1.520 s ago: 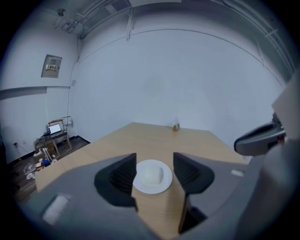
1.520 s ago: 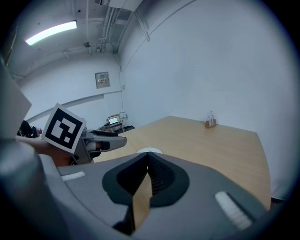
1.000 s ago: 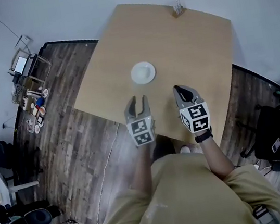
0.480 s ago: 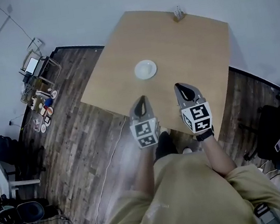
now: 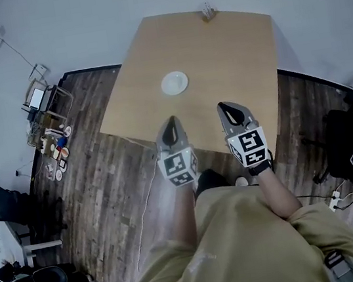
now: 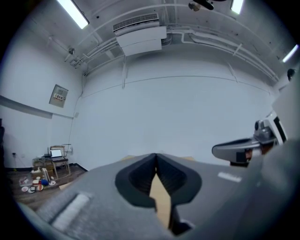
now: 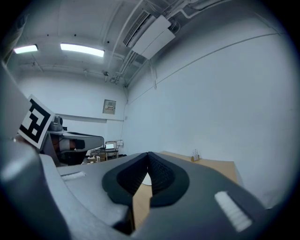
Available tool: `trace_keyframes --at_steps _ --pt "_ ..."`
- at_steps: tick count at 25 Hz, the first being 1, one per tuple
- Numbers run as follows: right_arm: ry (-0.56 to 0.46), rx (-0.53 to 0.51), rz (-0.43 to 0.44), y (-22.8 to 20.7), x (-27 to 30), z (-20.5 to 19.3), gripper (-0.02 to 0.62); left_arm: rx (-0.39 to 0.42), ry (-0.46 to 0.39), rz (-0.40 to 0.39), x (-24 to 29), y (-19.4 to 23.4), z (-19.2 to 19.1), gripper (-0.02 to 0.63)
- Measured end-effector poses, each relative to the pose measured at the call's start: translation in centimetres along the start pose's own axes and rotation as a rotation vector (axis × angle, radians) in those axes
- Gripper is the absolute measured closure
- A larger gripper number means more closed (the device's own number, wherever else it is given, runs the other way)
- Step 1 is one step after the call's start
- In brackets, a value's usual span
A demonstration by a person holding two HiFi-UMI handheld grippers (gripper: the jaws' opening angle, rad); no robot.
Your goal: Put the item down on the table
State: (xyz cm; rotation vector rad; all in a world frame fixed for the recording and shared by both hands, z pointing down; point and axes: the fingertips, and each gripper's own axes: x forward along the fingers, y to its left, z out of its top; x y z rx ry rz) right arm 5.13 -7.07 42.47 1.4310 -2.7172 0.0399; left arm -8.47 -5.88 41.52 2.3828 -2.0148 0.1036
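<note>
plate (image 5: 174, 83): lies flat on the table (image 5: 229, 55), left of its middle and well ahead of both grippers; nothing touches it.
Axis: the plate is round, so it has no long axis and points no way; its open side faces up.
Left gripper (image 5: 171, 123): jaws pressed together, having just been closing, with nothing between them. It is over the table's near left edge.
Right gripper (image 5: 229, 110): jaws together and empty, over the table's near edge.
Head view: shows the whole plate, and a small holder (image 5: 208, 11) at the far edge.
Right gripper view: only a white sliver of plate (image 7: 146, 178) shows behind the closed tips (image 7: 148, 155). The holder (image 7: 195, 154) is to the right and the left gripper (image 7: 77, 140) to the left.
Left gripper view: a strip of tabletop shows behind the closed tips (image 6: 155, 157), and the right gripper (image 6: 234, 151) is at the right.
Pose: both forearms reach forward side by side; the grippers are held level, apart, aimed across the table at the far wall.
</note>
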Motion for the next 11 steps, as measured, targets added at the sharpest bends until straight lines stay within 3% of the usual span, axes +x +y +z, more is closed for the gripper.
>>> trace_keyframes --at_steps 7,11 --pt "-0.018 -0.01 -0.09 0.9 1.2 2.3 0.589 0.023 -0.018 -0.107 0.8 0.6 1.5 0.604" --pt "-0.038 0.011 -0.082 3.3 2.8 3.9 0.589 0.056 -0.033 -0.138 0.3 2.6 3.0 0.604"
